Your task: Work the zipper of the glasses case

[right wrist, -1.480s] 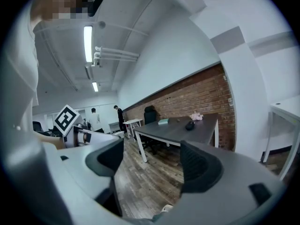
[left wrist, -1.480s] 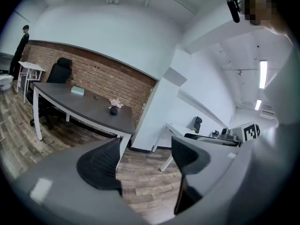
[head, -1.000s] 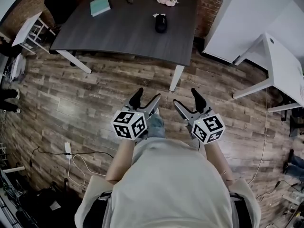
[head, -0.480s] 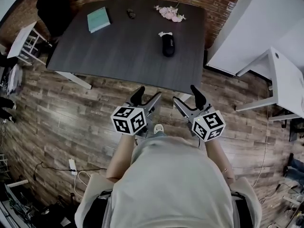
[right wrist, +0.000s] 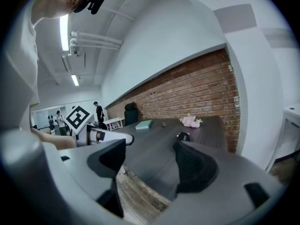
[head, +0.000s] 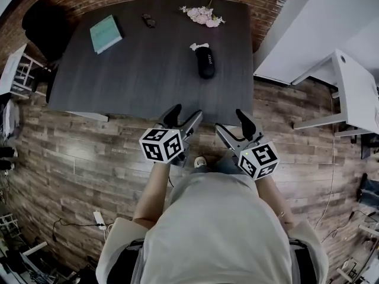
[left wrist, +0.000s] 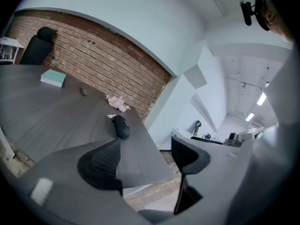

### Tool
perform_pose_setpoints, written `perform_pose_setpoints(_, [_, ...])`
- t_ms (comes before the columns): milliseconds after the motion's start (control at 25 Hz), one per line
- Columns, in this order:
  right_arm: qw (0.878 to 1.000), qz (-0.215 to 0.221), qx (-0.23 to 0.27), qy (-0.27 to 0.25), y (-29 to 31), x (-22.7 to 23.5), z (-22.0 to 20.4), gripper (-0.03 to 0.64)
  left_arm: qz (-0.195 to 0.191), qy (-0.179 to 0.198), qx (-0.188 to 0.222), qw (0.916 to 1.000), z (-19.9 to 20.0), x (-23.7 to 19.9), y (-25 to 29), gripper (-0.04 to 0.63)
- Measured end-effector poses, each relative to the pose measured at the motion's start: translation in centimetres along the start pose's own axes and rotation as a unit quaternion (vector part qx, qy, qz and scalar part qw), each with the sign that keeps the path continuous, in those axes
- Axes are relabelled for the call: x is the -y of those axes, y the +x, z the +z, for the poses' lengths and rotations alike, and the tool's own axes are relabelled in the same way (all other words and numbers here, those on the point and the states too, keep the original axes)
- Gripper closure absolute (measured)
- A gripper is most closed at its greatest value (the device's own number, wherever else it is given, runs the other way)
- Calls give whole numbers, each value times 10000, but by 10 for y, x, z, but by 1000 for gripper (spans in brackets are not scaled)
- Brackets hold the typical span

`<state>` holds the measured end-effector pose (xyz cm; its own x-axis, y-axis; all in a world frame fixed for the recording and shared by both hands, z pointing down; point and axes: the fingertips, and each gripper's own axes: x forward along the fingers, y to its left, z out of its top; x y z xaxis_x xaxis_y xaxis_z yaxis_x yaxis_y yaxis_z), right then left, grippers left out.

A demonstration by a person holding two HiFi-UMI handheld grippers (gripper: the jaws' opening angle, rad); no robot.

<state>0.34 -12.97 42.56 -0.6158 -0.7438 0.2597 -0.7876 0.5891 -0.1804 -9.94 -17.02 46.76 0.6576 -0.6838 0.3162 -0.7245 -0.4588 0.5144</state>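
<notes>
The black glasses case [head: 205, 62] lies on the dark grey table [head: 148, 70], right of centre, with a small white tag at its far end. It also shows in the left gripper view as the case [left wrist: 122, 126] and tiny in the right gripper view as the case [right wrist: 182, 136]. My left gripper [head: 184, 117] is open over the table's near edge, empty. My right gripper [head: 231, 123] is open too, at that edge, holding nothing. Both are well short of the case.
A teal book [head: 106, 34] lies at the table's far left, a small dark object [head: 148, 21] and pink flowers [head: 202, 15] at the back. A black chair [head: 44, 25] stands left, white tables [head: 349, 93] right. A brick wall runs behind.
The person has walked toward the table: it sits closer and lower in the head view, and both grippers now reach its near edge. Both grippers stayed open.
</notes>
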Motion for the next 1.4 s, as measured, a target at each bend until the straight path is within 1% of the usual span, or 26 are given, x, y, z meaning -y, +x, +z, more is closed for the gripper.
perform_pose_setpoints(80, [10000, -71, -9, 49, 3, 8, -1, 305, -20, 1, -80, 10000, 3, -5, 14, 267])
perform_pose_setpoints(240, [9999, -58, -57, 86, 15, 25, -1, 306, 12, -2, -152, 9999, 13, -17, 46, 267])
perform_pose_setpoints(440, [9998, 153, -127, 40, 37, 46, -1, 305, 92, -163, -192, 9996, 25, -36, 90, 267])
perform_pose_setpoints(560, [9995, 297, -88, 89, 51, 65, 4, 305, 191, -339, -274, 9989, 31, -51, 117, 266])
perform_pose_setpoints(760, [9990, 383, -214, 117, 75, 99, 6, 305, 357, -889, -467, 9943, 35, -83, 162, 265])
perform_pose_setpoints(880, [9981, 505, -320, 126, 86, 114, 9, 306, 386, -1038, -593, 9921, 38, -95, 185, 261])
perform_pose_setpoints(1040, [9971, 617, -422, 157, 98, 132, 7, 308, 482, -1095, -721, 9902, 39, -110, 217, 256])
perform_pose_setpoints(1160, [9960, 708, -496, 230, 106, 141, 4, 308, 523, -1151, -860, 9882, 33, -121, 238, 256])
perform_pose_setpoints(1280, [9948, 820, -523, 297, 112, 146, 4, 308, 658, -1208, -1042, 9850, 25, -132, 251, 256])
perform_pose_setpoints(1400, [9941, 875, -554, 324, 115, 152, 4, 308, 803, -1109, -1189, 9834, 18, -136, 259, 256])
